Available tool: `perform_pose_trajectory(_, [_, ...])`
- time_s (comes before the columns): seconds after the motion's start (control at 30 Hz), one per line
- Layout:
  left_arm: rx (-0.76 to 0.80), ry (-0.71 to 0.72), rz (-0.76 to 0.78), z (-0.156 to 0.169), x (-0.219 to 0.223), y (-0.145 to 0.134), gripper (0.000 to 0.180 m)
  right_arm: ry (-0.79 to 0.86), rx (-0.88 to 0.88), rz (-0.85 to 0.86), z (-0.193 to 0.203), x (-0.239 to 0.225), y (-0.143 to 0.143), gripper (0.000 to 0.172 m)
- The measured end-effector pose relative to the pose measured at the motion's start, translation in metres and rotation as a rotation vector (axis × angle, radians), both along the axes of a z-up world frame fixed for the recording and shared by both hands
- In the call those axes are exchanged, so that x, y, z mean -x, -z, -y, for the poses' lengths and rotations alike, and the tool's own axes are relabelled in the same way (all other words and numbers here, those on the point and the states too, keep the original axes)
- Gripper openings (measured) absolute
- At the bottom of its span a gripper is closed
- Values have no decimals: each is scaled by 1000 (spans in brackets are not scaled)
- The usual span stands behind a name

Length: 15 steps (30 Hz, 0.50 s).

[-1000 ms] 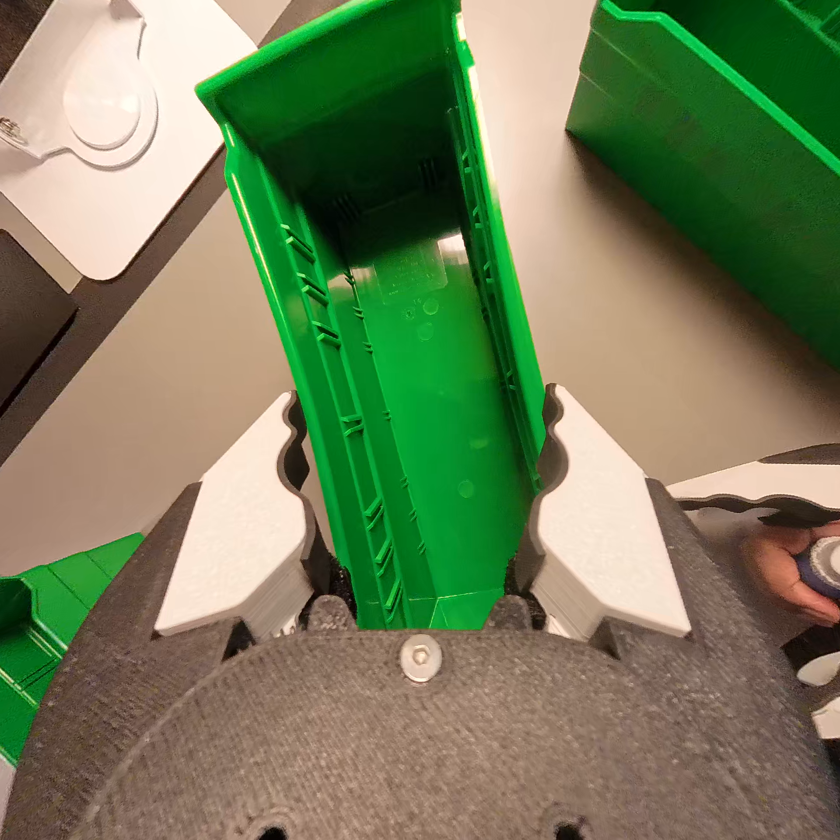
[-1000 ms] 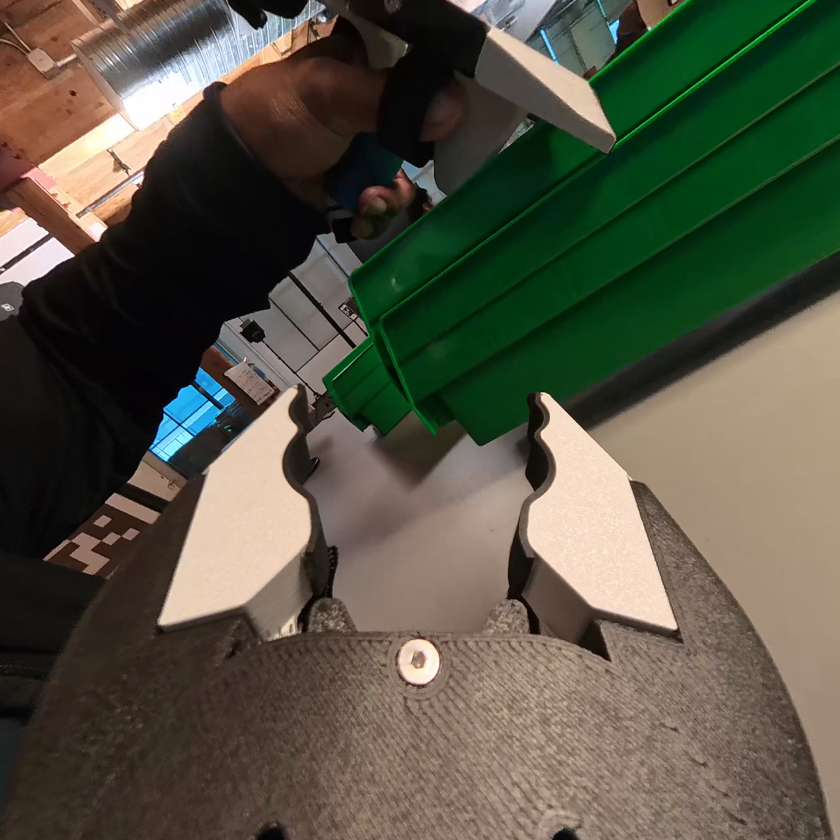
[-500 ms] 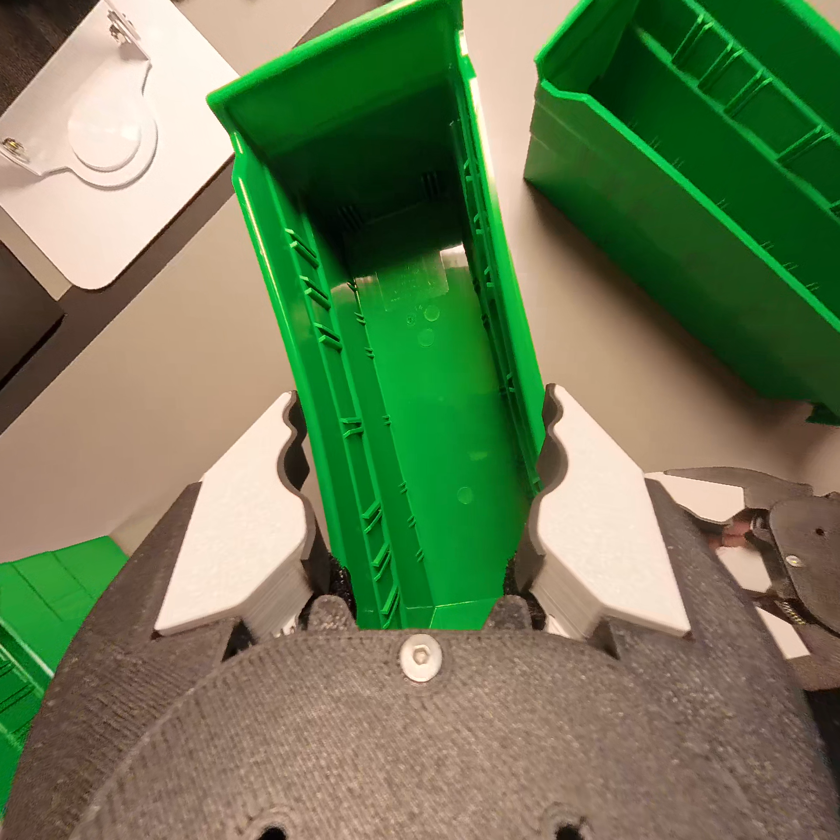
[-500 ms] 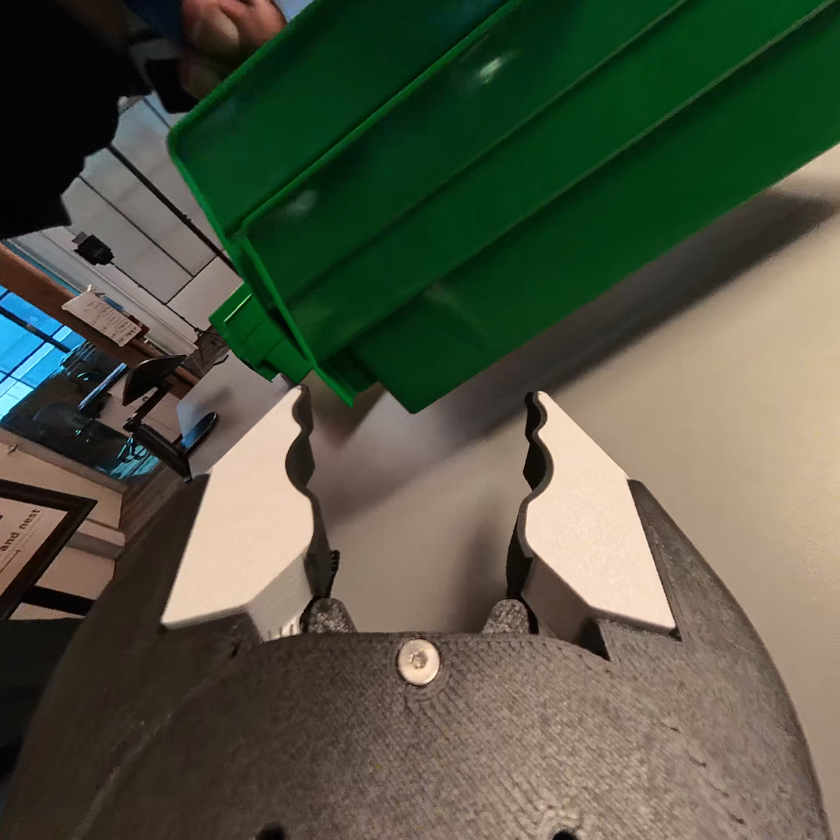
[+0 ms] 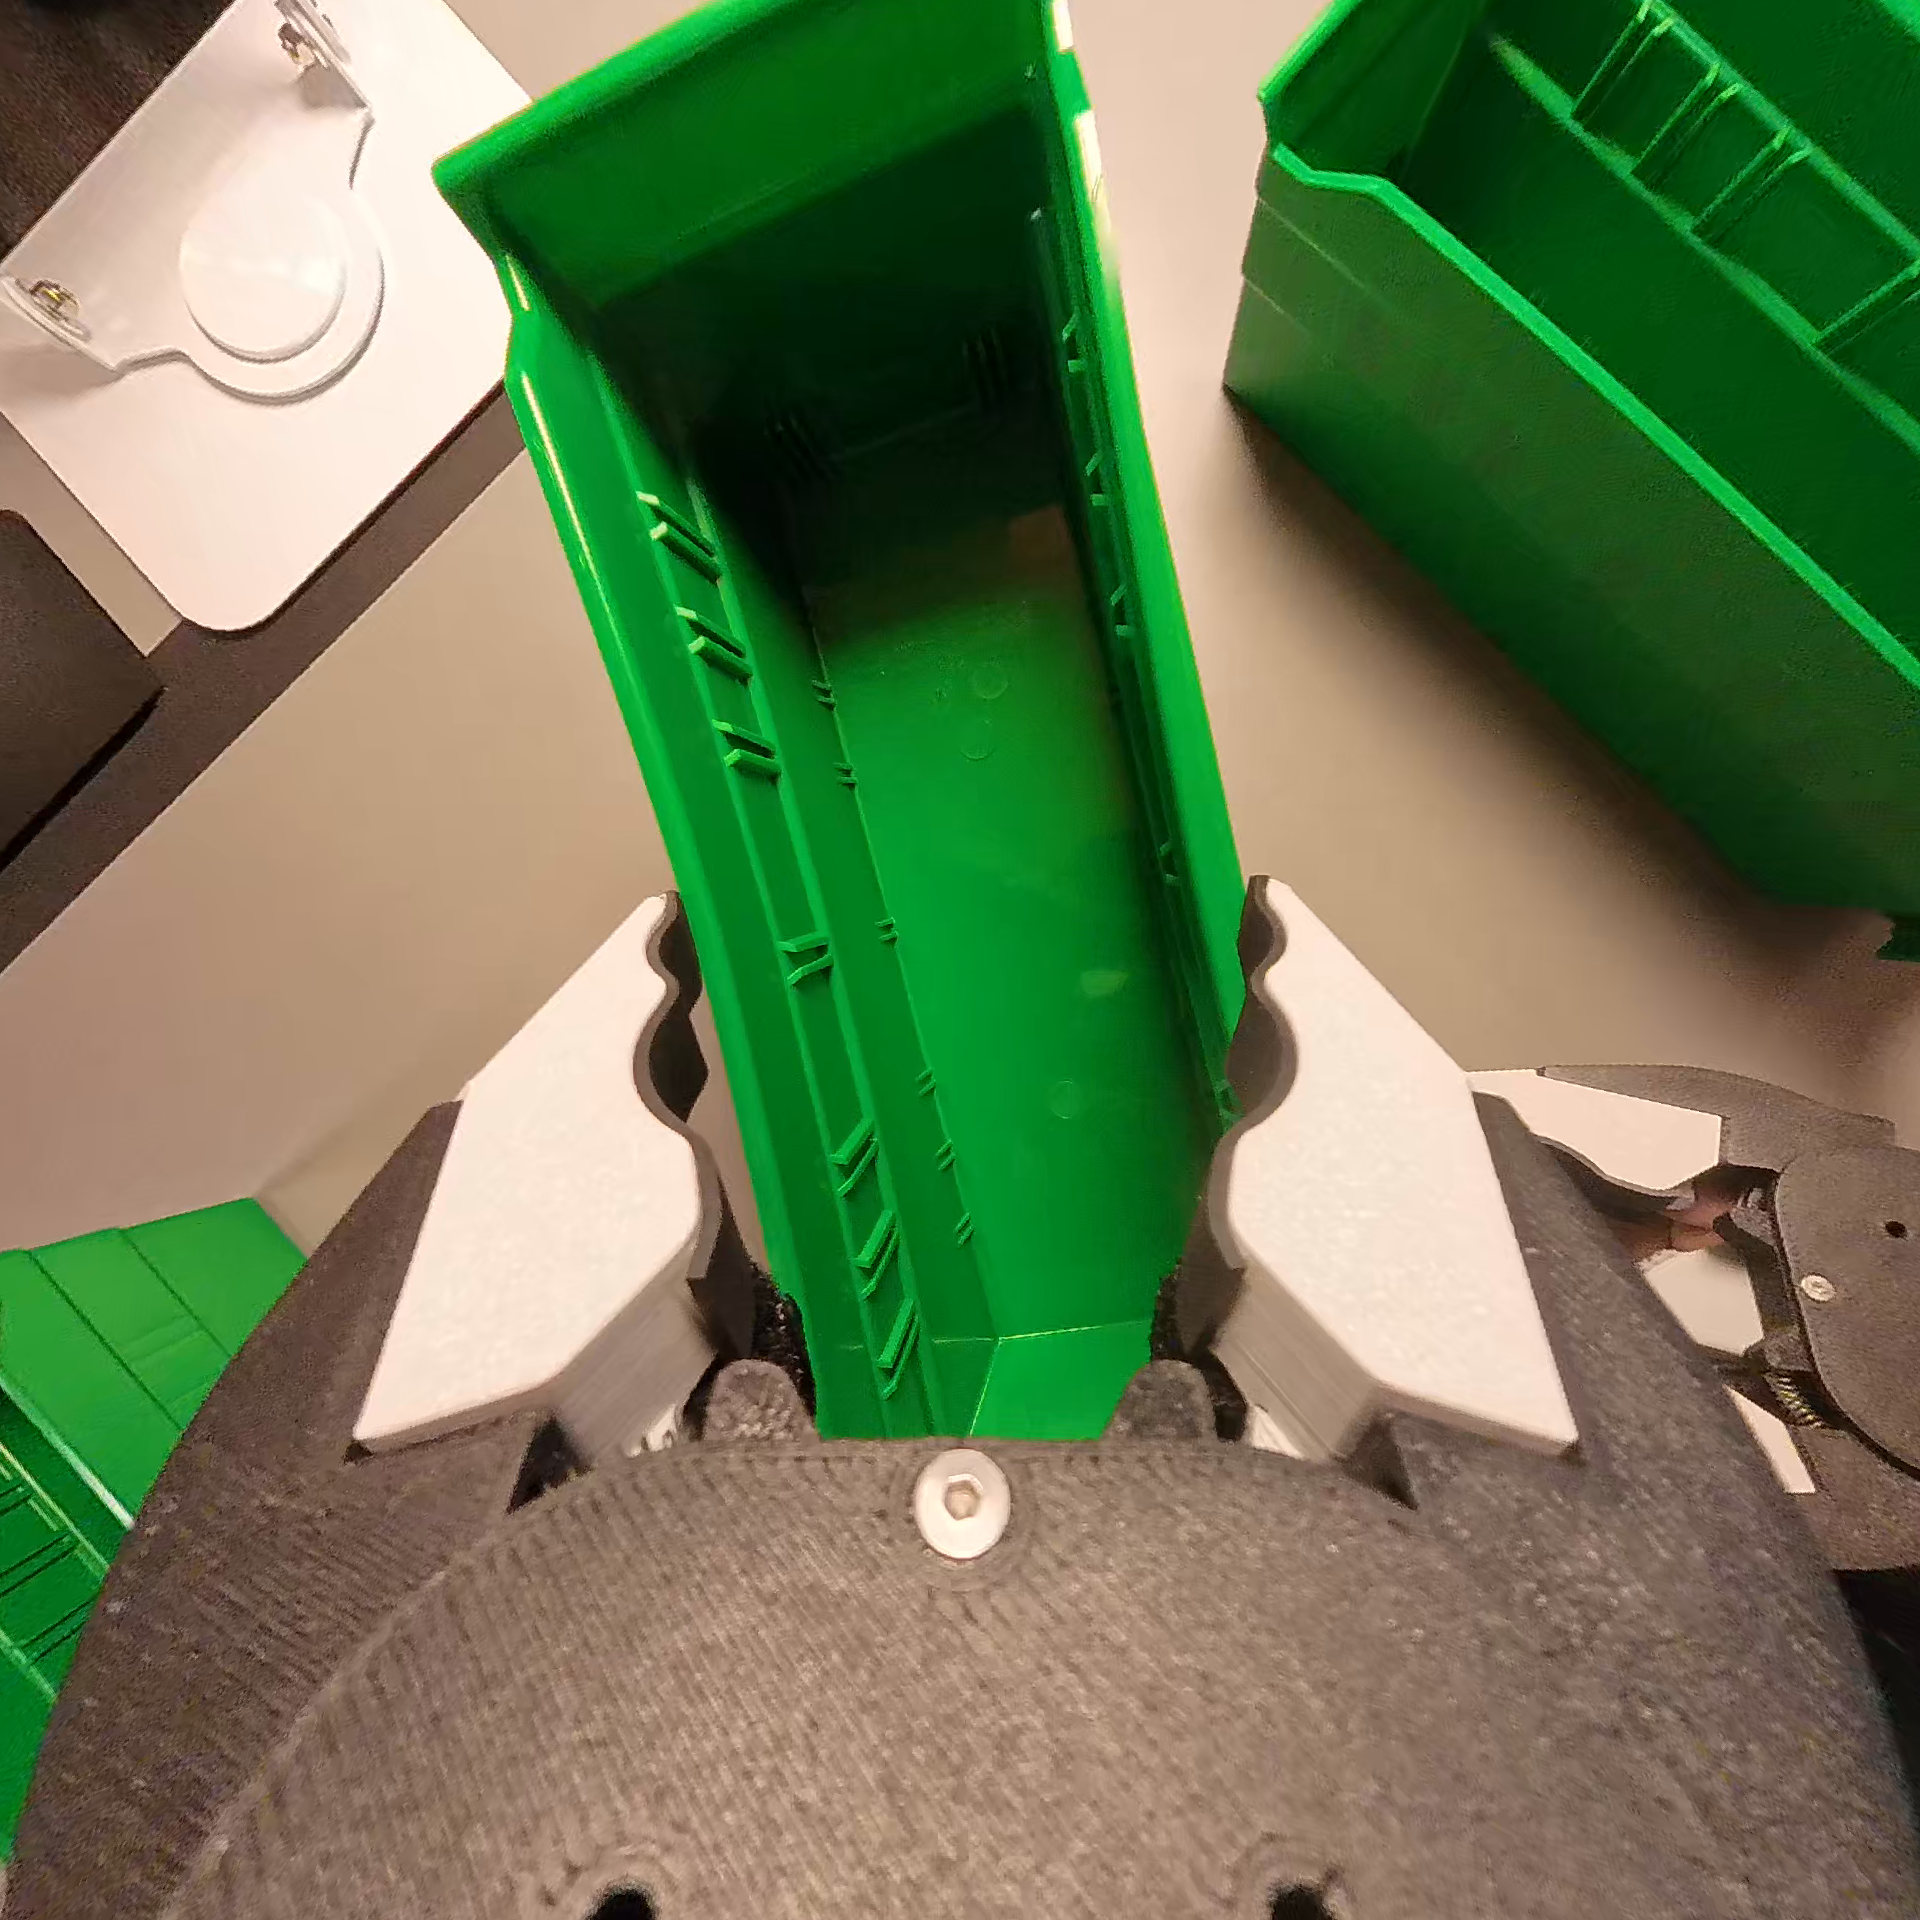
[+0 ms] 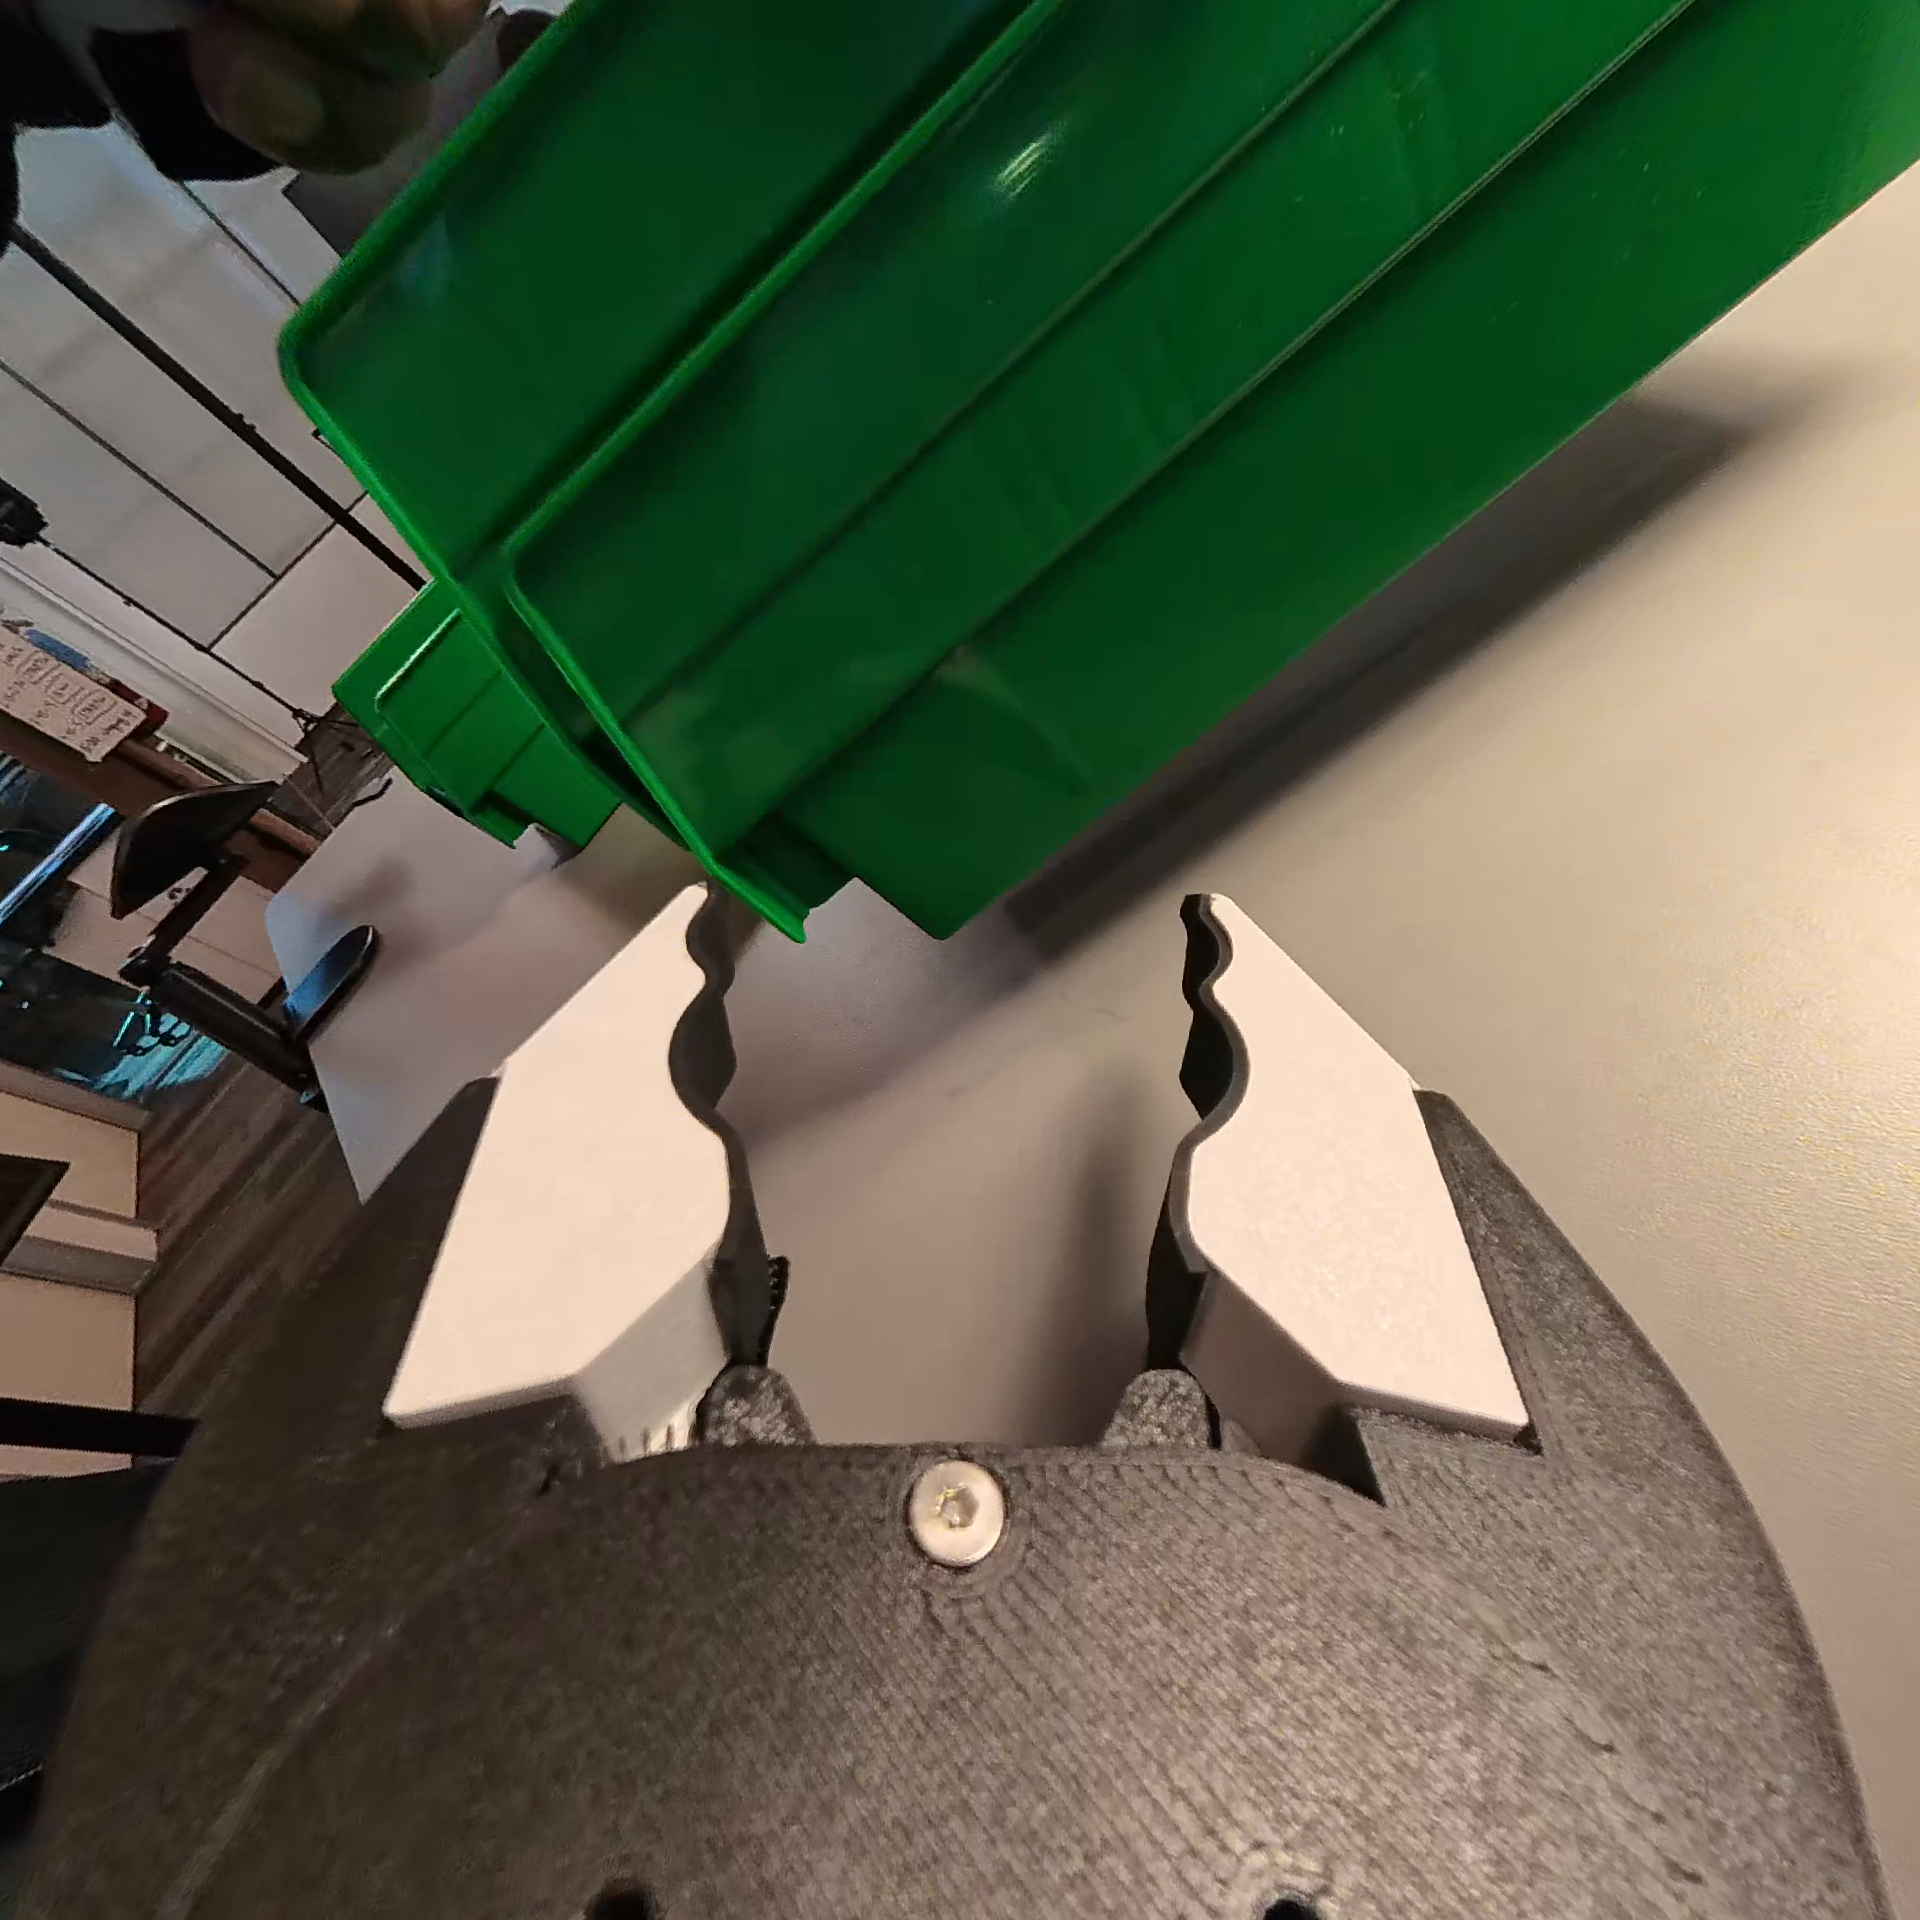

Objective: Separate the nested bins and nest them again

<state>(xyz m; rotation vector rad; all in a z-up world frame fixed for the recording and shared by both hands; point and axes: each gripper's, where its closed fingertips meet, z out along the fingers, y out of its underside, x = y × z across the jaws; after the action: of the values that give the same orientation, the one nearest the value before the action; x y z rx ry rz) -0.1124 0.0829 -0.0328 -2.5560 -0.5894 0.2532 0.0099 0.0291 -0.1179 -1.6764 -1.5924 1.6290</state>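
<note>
Left gripper [image 5: 961, 997] clamps a narrow green bin [image 5: 935, 727] across its width, both pads pressed on its side walls, bin lifted over the beige table [image 5: 364, 883]. Right gripper [image 6: 951, 997] open, nothing in it, just below nested green bins [image 6: 1039, 468]. 1 more green bin [image 5: 1610, 416] rests on the table.

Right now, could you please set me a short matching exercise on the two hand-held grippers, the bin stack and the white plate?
Things:
1. left hand-held gripper
2. right hand-held gripper
3. nested green bins
4. white plate

States or places:
A. open, holding nothing
B. on the grey table, to the right
C. clamped across a green bin
D. far left, on a dark surface

Pairs: 1-C, 2-A, 3-B, 4-D
</note>
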Motion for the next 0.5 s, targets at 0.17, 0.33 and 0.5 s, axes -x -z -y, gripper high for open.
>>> perform_pose_trajectory(0.17, [-7,-7,6,1,1,1,103,-7,4,5,1,0,1,87])
perform_pose_trajectory(0.33, [-8,-9,7,4,2,0,103,-13,5,22,2,1,3,87])
perform_pose_trajectory(0.5, [-5,-14,19,5,5,3,102,-15,-1,39,2,1,6,83])
